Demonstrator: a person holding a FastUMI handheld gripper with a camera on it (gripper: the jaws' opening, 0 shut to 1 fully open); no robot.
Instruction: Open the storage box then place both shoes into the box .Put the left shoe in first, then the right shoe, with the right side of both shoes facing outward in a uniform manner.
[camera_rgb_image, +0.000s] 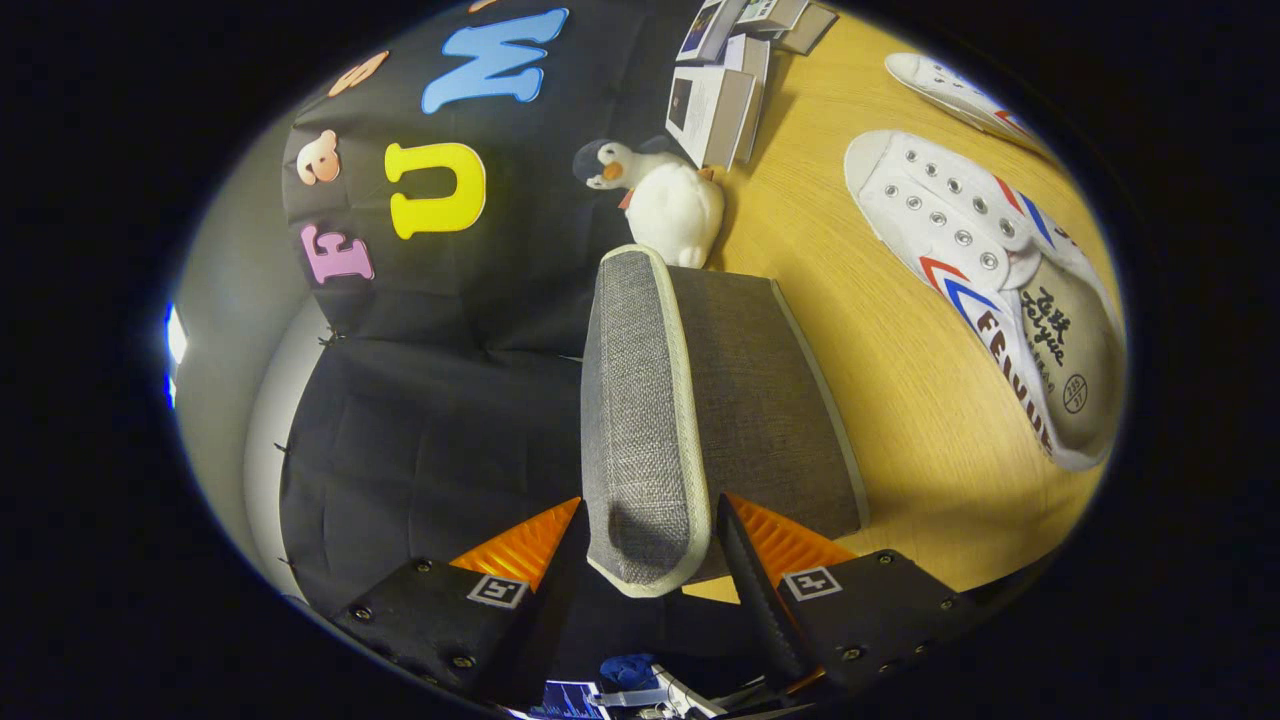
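Two shoes (985, 290) (950, 90) — one storage box (700, 400), one toy penguin (665, 200).

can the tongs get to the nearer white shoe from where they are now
Probably not directly: the tongs straddle the grey box lid, apparently gripping it, and the nearer shoe lies off to one side.

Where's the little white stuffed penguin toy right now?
In the gripper view, the white stuffed penguin toy sits on the wooden table against the booth's black wall, just beyond the grey fabric storage box lid between the gripper fingers, beside stacked booklets.

Far shoe (955, 92) beyond the fingers: heel cut off. Box (760, 400) interior hidden behind raised lid (640, 420); finger contact unclear.
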